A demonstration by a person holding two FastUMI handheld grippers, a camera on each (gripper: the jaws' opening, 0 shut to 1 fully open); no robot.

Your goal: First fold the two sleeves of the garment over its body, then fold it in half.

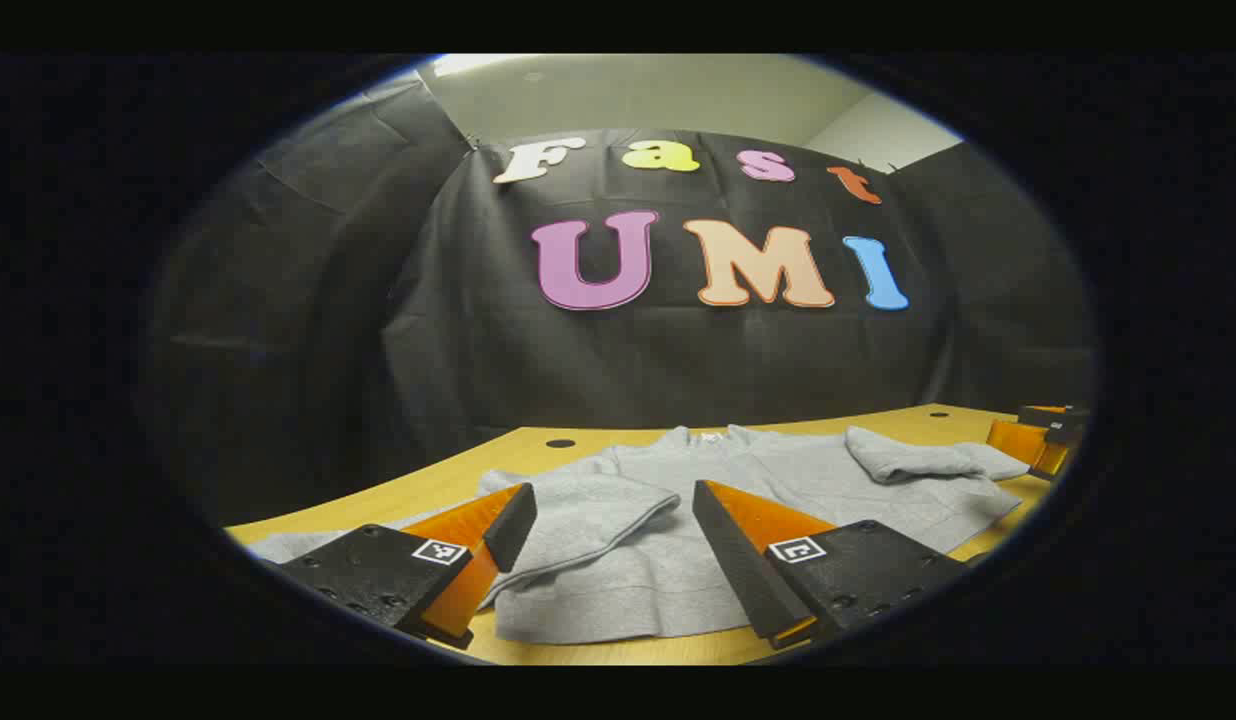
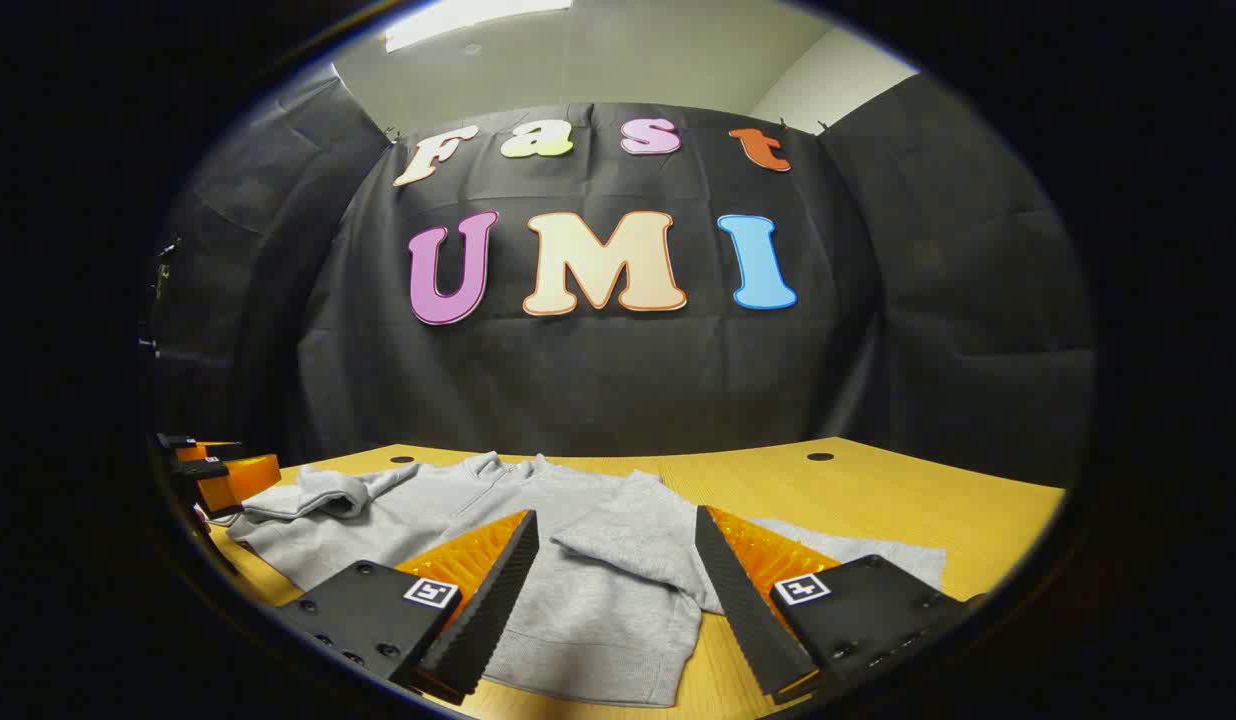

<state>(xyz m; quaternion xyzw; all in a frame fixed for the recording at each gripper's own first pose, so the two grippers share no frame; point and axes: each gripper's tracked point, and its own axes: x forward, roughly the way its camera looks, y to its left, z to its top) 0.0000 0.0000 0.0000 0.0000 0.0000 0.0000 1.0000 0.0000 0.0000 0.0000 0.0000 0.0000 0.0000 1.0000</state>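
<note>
While both sleeves lie folded over the soft grey sweatshirt [image 1: 738, 480] on the yellow wooden worktop [image 2: 878, 490], left tongs [image 1: 608, 545] and right tongs [image 2: 613, 585] hover low in frame, spread apart, gripping nothing.

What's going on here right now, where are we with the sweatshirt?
A grey sweatshirt lies flat on the wooden table. Both sleeves appear already folded in over its body: one sleeve in front of the left gripper, the other sleeve between the open fingers of the right gripper. Both grippers are open and hold nothing. The fold in half is not yet done.
</note>
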